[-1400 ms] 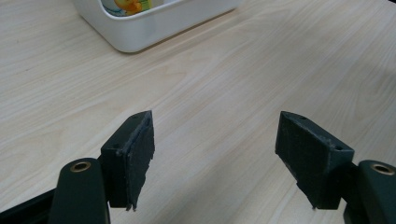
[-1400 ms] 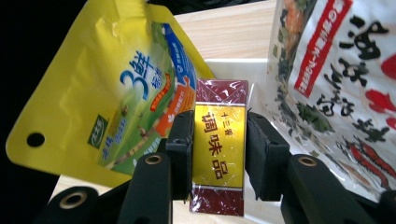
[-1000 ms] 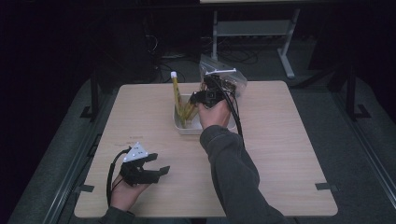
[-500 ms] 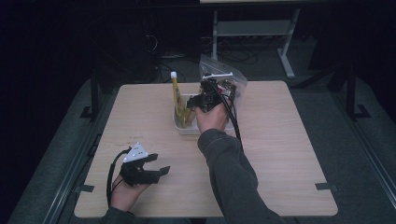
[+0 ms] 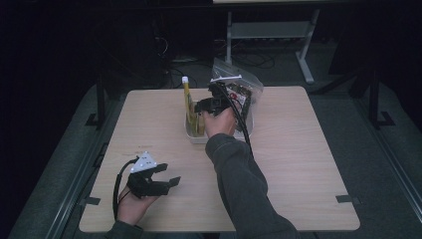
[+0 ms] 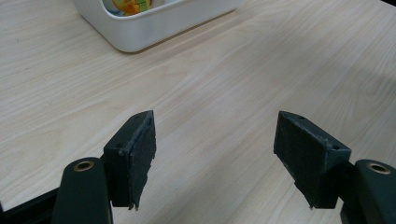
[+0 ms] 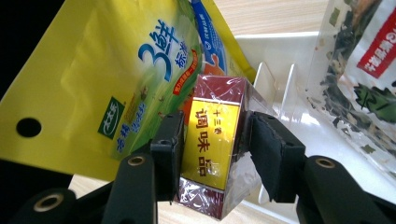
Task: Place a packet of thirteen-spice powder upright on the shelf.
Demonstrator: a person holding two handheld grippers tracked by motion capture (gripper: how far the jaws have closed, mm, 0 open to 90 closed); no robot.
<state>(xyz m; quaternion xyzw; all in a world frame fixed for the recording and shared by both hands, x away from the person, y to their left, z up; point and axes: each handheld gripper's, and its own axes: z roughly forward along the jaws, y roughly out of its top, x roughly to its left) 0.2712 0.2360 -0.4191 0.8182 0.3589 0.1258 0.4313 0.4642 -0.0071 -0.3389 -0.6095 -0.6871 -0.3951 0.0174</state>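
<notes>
While gripped, red box (image 7: 212,154) seems cellophane-wrapped.

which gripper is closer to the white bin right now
Right. The right gripper is over the white bin, its jaws clamping a dark red box beside the yellow bag. The left gripper sits open near the table's front-left, well away from it.

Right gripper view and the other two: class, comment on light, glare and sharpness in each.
High view: the table is lit, surroundings nearly black, small things soft. Left gripper view: even light, wood grain crisp, the white bin slightly soft. Right gripper view: the wrapped red box is sharp with glare on its film; the yellow pouch is bright.
</notes>
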